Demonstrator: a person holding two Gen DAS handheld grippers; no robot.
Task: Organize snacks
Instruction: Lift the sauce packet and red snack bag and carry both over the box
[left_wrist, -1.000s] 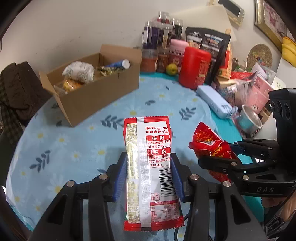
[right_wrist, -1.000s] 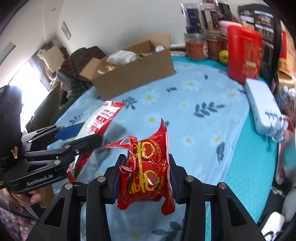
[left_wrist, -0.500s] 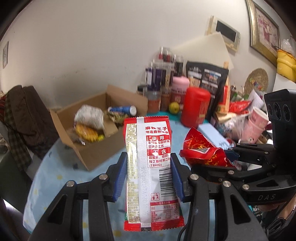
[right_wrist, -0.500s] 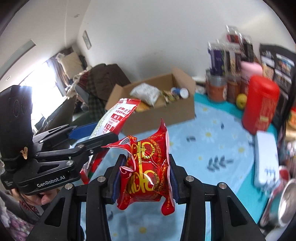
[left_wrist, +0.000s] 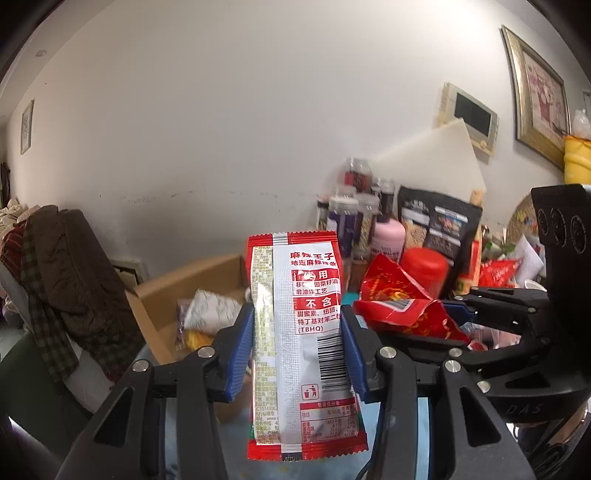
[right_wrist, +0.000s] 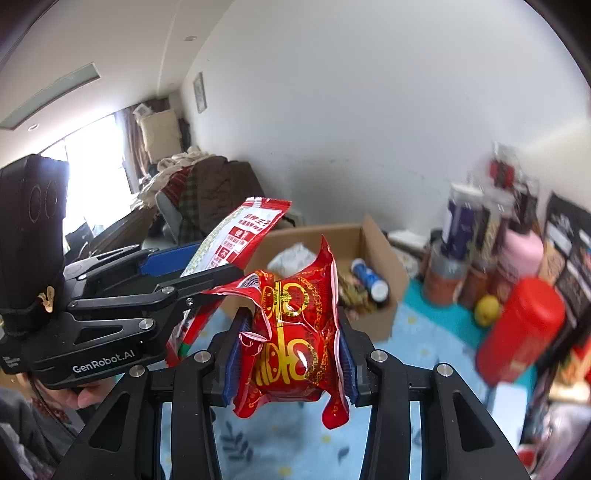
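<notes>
My left gripper (left_wrist: 297, 332) is shut on a long red-and-white snack packet (left_wrist: 303, 343) held upright in the air; both also show in the right wrist view, the packet (right_wrist: 236, 243) at left. My right gripper (right_wrist: 290, 343) is shut on a crinkled red-and-gold snack pouch (right_wrist: 295, 339), which also shows in the left wrist view (left_wrist: 399, 306). An open cardboard box (right_wrist: 373, 258) with several snacks inside stands on the table beyond both grippers, also in the left wrist view (left_wrist: 192, 284).
A round table with a blue daisy cloth (right_wrist: 424, 339) lies below. A red canister (right_wrist: 521, 328), a yellow fruit (right_wrist: 487, 309), jars, a pink bottle (left_wrist: 388, 240) and dark bags crowd the right back. Clothes are piled on a chair (left_wrist: 62, 273) at left.
Both grippers have risen and tilted up with their packets; the table has dropped low in view and the box now appears nearer behind the held packets.
</notes>
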